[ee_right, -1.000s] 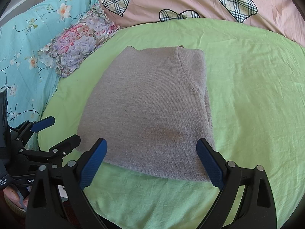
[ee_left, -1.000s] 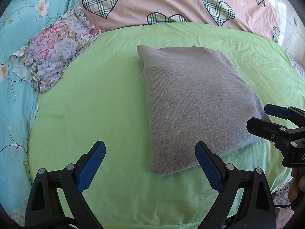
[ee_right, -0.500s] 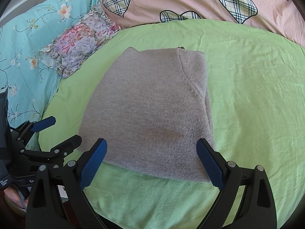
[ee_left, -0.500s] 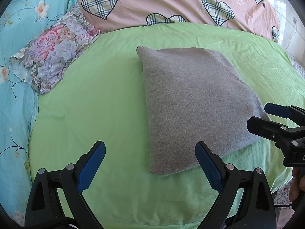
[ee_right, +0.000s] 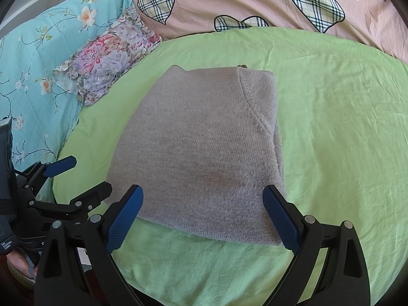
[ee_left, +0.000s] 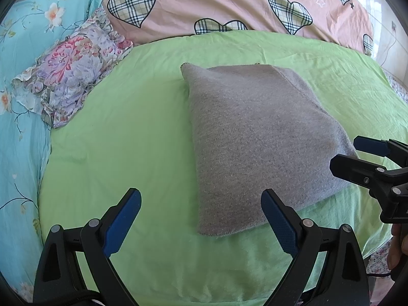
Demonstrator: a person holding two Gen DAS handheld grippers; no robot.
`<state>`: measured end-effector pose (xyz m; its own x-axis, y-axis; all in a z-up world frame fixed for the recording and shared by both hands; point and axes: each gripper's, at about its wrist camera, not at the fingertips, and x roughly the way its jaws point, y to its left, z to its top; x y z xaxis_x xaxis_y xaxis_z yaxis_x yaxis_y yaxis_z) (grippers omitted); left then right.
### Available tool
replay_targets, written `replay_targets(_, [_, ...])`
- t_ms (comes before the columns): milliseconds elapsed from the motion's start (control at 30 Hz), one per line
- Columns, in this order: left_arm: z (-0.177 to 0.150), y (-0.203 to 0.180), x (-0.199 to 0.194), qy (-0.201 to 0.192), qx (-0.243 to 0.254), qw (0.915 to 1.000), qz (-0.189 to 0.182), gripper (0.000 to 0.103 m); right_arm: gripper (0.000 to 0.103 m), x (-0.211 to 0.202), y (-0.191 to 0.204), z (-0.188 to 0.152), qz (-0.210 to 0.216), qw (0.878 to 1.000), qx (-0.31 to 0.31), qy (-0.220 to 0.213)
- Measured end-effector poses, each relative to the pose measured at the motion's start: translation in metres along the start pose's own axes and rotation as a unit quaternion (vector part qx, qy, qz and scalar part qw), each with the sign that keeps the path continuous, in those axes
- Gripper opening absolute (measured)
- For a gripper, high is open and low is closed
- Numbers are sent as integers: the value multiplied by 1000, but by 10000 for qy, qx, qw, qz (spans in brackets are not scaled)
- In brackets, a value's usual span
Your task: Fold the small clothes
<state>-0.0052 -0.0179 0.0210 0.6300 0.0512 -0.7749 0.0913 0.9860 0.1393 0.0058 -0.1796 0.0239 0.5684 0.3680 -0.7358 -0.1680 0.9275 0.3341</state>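
Note:
A grey knitted garment (ee_left: 255, 137) lies folded into a compact block on the green sheet (ee_left: 122, 148), with a sleeve seam showing on its right side in the right wrist view (ee_right: 199, 148). My left gripper (ee_left: 201, 219) hovers open over the sheet near the garment's near left corner, holding nothing. My right gripper (ee_right: 201, 219) is open and empty just above the garment's near edge. Each gripper shows at the edge of the other's view: the right gripper (ee_left: 357, 153) beside the garment's right corner, the left gripper (ee_right: 79, 181) off its left corner.
A floral pillow (ee_left: 68, 76) lies at the far left on a turquoise flowered cover (ee_left: 23, 117). A pink quilt with plaid hearts (ee_left: 229, 2) runs along the back. The green sheet's front edge drops off below the grippers. Fingers of a hand (ee_left: 397, 250) show at lower right.
Both grippers have hardly moved; the views shift very slightly. The garment lies as before.

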Motion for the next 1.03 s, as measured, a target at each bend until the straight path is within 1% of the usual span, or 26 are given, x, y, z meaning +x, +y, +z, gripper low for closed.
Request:
replay_targets(500, [3, -2, 0, -18, 48, 10000, -1, 95, 95, -2, -6, 3, 22, 10000, 31, -51])
replay_targets(633, [7, 2, 1, -11, -10, 9998, -192, 95, 95, -2, -8, 4, 17, 10000, 29, -59])
replay_targets(833, [18, 5, -2, -221, -20, 9997, -46, 95, 95, -5, -14, 11, -18, 9999, 50, -154])
replay_targets(1033, [17, 1, 3, -140, 17, 9999, -85, 95, 95, 1, -17, 14, 30, 9999, 93, -139])
